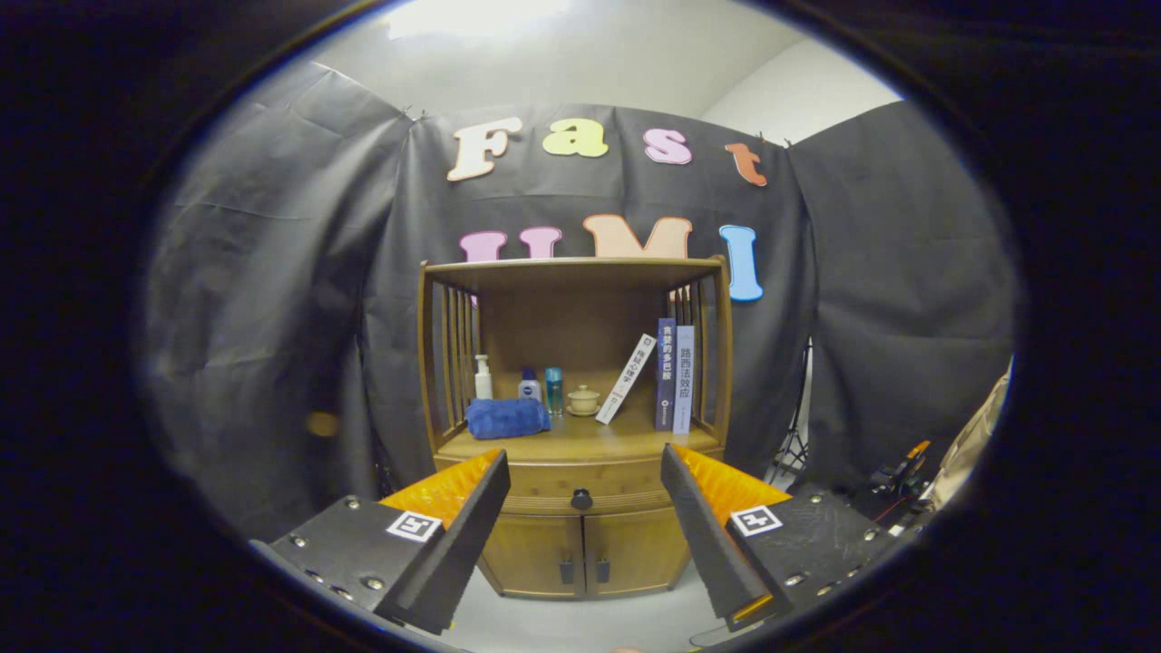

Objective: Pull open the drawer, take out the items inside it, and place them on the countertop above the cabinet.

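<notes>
The closed drawer (pixel 580 479) sits under the countertop (pixel 580 444), beyond the parted tongs (pixel 580 458), doors (pixel 585 553) below.

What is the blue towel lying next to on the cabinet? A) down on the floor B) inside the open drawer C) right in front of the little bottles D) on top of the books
C: the towel lies on the countertop just in front of the bottles, left of the books. The drawer is shut, and the open tool is short of it.
</notes>
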A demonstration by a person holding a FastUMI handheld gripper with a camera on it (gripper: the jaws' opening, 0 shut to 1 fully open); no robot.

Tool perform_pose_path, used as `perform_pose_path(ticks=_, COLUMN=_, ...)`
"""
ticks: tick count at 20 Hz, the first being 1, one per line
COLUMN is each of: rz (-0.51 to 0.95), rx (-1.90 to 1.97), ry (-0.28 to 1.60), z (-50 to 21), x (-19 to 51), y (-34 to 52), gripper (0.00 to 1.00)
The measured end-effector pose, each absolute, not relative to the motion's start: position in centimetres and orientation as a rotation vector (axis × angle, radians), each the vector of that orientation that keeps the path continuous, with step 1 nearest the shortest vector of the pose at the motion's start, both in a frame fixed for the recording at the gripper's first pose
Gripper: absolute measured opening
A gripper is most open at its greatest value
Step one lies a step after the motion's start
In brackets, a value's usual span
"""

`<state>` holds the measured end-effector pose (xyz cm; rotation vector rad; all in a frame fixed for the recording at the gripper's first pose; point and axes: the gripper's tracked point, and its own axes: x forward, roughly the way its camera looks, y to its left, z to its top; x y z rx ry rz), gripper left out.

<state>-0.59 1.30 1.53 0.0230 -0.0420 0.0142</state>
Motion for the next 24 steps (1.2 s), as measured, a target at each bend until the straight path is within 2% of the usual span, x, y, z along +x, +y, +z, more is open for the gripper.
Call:
perform_pose_path(ticks=10, rz=-0.018, rx=0.038, ry=-0.029, z=0.1, x=1.0, y=0.2, gripper=1.0)
perform_pose_path(ticks=15, rz=-0.017, rx=0.051, ry=-0.025, z=-1.8, x=6.6, y=-0.9, gripper=1.0)
perform_pose_path(ticks=24, rz=0.082, rx=0.079, ry=0.123, z=-12.0, x=19.2, y=1.0, gripper=1.0)
